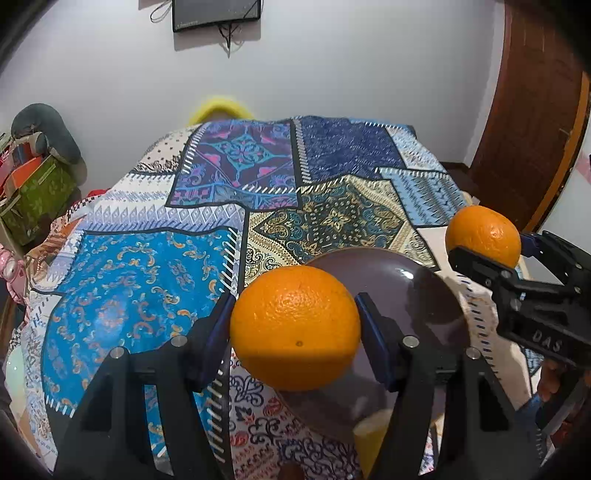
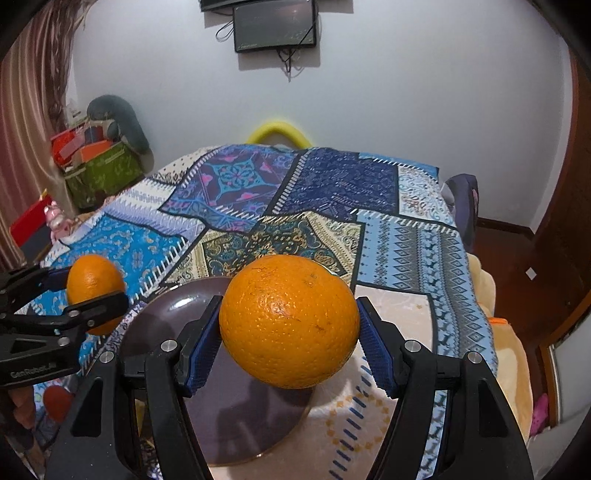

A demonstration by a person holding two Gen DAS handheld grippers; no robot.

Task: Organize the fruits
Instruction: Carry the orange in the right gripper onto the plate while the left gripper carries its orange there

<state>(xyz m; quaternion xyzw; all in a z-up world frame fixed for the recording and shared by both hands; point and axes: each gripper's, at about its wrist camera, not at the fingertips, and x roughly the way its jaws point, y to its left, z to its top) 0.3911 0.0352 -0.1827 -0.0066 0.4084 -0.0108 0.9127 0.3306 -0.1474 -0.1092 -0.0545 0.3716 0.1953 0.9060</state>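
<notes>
My left gripper [image 1: 294,306] is shut on a large orange [image 1: 295,332], its blue pads pressing both sides. It hangs over the near left rim of a dark purple-brown plate [image 1: 424,295] that lies on the bed. My right gripper [image 2: 290,306] is shut on a second orange [image 2: 290,325] above the same plate [image 2: 170,314]. Each view shows the other gripper beside it: the right gripper [image 1: 489,245] with its orange [image 1: 484,230], and the left gripper [image 2: 88,290] with its orange [image 2: 94,284]. The plate's visible face is bare.
A patchwork bedcover [image 1: 147,266] spreads ahead. A pale yellow object [image 1: 369,432] shows by the plate's near edge, and something red [image 2: 55,402] at lower left. A green box [image 2: 103,173] stands at the left, a wooden door [image 1: 535,110] at the right, a screen [image 2: 275,26] on the wall.
</notes>
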